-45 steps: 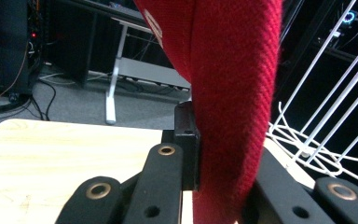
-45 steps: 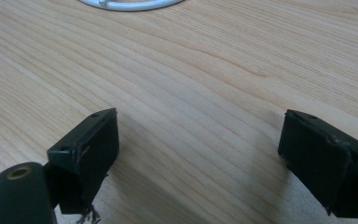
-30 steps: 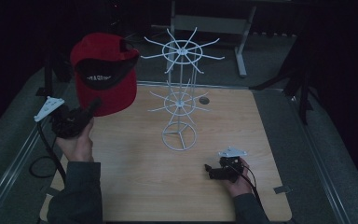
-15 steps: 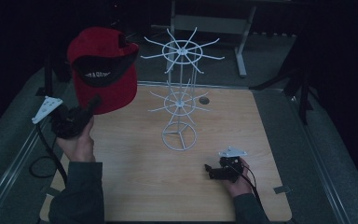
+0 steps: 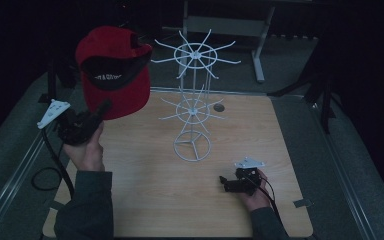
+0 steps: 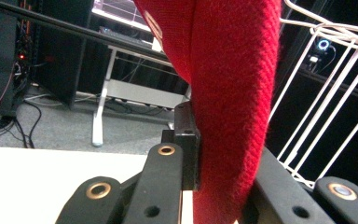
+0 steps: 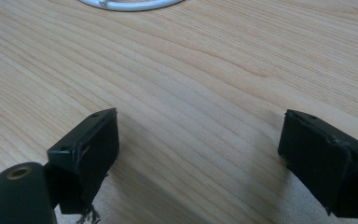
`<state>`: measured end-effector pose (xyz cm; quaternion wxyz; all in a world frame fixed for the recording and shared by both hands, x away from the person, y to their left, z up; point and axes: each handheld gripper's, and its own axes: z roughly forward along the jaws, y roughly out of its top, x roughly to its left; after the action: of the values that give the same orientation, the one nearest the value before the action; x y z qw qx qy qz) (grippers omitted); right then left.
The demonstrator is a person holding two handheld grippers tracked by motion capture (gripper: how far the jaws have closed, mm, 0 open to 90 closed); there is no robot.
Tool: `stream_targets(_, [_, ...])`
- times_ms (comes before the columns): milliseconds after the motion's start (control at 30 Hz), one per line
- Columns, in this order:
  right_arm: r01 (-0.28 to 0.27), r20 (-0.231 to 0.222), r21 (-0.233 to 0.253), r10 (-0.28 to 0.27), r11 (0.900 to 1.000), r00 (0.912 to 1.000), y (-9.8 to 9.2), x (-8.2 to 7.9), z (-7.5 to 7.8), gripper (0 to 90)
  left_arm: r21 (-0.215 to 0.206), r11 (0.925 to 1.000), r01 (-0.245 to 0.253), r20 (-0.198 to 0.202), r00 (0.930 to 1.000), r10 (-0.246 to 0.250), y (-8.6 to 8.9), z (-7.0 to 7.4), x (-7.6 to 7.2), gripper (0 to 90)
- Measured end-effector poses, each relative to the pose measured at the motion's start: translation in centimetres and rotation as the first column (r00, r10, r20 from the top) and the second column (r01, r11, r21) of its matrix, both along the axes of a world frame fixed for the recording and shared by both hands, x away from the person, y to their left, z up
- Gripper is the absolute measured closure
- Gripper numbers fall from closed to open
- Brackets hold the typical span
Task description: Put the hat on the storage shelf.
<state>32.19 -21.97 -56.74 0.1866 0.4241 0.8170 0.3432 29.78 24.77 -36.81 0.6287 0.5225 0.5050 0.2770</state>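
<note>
Red knit fabric is what I am carrying: in the high view, the red baseball cap (image 5: 112,70) hangs in the upper left of the frame, pinched at its lower edge by my left gripper (image 5: 101,109) and raised above the wooden table (image 5: 145,200). The white wire hat rack (image 5: 194,100) stands at centre frame, just right of the cap, its top ring of prongs about level with the cap's crown. My right gripper (image 5: 223,181) rests low on the table in the lower right, well apart from the rack's base ring.

In the left gripper view, the cap (image 6: 233,93) runs down between the black jaws, which are clamped on the fabric, and the rack's white wires (image 6: 326,84) rise at the right edge. I judge the good move is to swing the cap rightward, open side towards a prong, and let go only once it hangs.

In the right gripper view, the jaws stand wide with nothing between them, over bare wood grain (image 7: 205,70), with the rack's base ring (image 7: 126,4) at the top edge.
</note>
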Motion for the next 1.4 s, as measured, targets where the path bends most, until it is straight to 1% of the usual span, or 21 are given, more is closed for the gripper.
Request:
stream_targets(167, [0.000,0.000,0.000,0.000,1.000,1.0000,0.0,0.0,0.0,12.1,-0.005,1.0000,0.003,0.001,1.0000,-0.003,-0.1,0.2,0.2,85.5])
stream_targets(700, [0.000,0.000,0.000,0.000,1.000,1.0000,0.0,0.0,0.0,12.1,0.015,0.9998,0.016,0.010,0.9998,-0.016,-0.9,1.4,0.8,85.5])
stream_targets(1200, [0.000,0.000,0.000,0.000,1.000,1.0000,0.0,0.0,0.0,12.1,0.037,0.9991,0.021,0.015,0.9997,-0.022,-1.3,1.9,1.0,85.4])
stream_targets(1400, [0.000,0.000,0.000,0.000,1.000,1.0000,0.0,0.0,0.0,12.1,0.033,0.9993,0.018,0.021,0.9996,-0.019,-1.4,2.0,1.1,85.5])
